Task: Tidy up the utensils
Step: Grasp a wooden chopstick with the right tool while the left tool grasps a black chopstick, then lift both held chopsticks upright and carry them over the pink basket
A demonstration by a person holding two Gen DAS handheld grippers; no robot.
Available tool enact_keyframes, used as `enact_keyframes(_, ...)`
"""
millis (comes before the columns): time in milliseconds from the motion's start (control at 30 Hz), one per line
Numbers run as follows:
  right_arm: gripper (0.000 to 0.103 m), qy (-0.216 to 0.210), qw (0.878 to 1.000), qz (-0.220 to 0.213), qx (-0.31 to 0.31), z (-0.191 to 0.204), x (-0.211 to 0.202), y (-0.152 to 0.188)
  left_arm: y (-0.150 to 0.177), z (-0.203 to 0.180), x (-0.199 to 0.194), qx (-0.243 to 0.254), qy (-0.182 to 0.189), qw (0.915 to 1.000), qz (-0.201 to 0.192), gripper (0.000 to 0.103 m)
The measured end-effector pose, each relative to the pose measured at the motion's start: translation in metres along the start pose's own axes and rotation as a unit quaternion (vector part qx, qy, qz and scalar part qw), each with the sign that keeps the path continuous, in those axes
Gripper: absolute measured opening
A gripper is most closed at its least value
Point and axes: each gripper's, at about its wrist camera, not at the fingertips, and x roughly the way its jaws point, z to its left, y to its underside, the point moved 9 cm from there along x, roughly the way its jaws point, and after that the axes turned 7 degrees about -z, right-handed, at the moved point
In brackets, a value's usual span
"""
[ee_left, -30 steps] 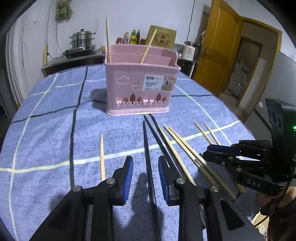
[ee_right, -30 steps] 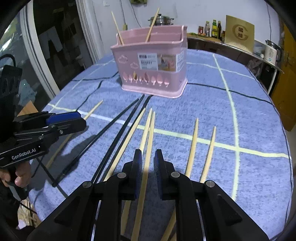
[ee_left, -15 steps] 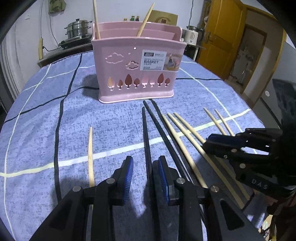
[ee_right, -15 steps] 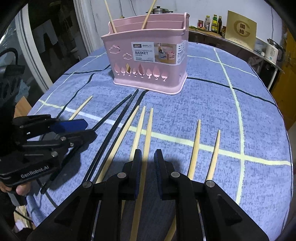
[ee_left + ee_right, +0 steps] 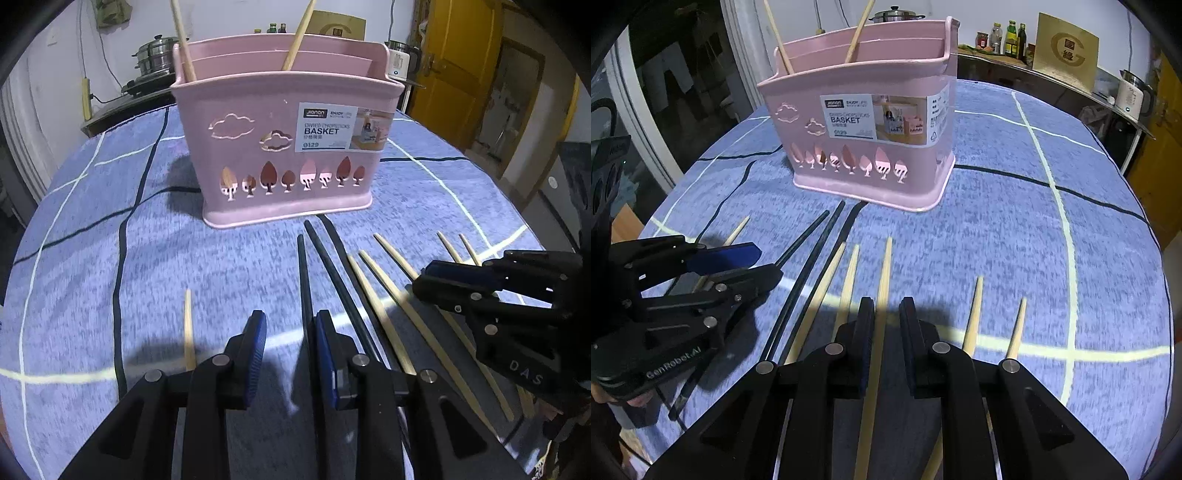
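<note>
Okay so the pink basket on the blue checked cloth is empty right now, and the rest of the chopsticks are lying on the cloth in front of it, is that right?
Not quite: the pink basket is not empty. Two wooden chopsticks already stand in it, as the left wrist view shows. The rest do lie on the blue checked cloth in front of it.

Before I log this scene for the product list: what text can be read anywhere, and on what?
"BASKET", "ENJOY LIFE": label on the pink basket.
"0129": same label, less sure.
"GenRobot.AI": left gripper.
"DAS": right gripper.
"G": gold board at the back.
Small print on the label, and the characters inside the G: too small to read.
</note>
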Motion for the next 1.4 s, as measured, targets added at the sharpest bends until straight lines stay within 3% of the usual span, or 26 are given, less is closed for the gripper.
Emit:
enact_keyframes(600, 0.009, 0.01, 1.0, 0.007, -0.004, -0.009, 0.017, -0.019, -0.017, 0.009, 0.017, 0.005, -0.028, 0.9996, 0.004, 0.021)
enact_keyframes(867, 0.006, 0.013, 1.0, 0.008, 0.001, -0.008, 0.022, -0.024, -0.026, 0.009, 0.025, 0.01, -0.024, 0.9995, 0.016, 0.02)
enact_keyframes(967, 0.006, 0.007, 1.0, 0.006, 0.008, -0.007, 0.02, -0.023, -0.027, 0.006, 0.025, 0.01, -0.02, 0.9996, 0.017, 0.005)
enact_keyframes(1000, 0.006, 0.006, 1.0, 0.003, 0.01, -0.007, 0.018, -0.024, -0.027, 0.005, 0.025, 0.009, -0.019, 0.9996, 0.018, 0.005)
enact_keyframes(1400, 0.005, -0.005, 0.999, -0.051, 0.014, -0.006, -0.028, -0.05, -0.055, 0.002, -0.031, -0.005, 0.012, 0.9993, -0.036, 0.005)
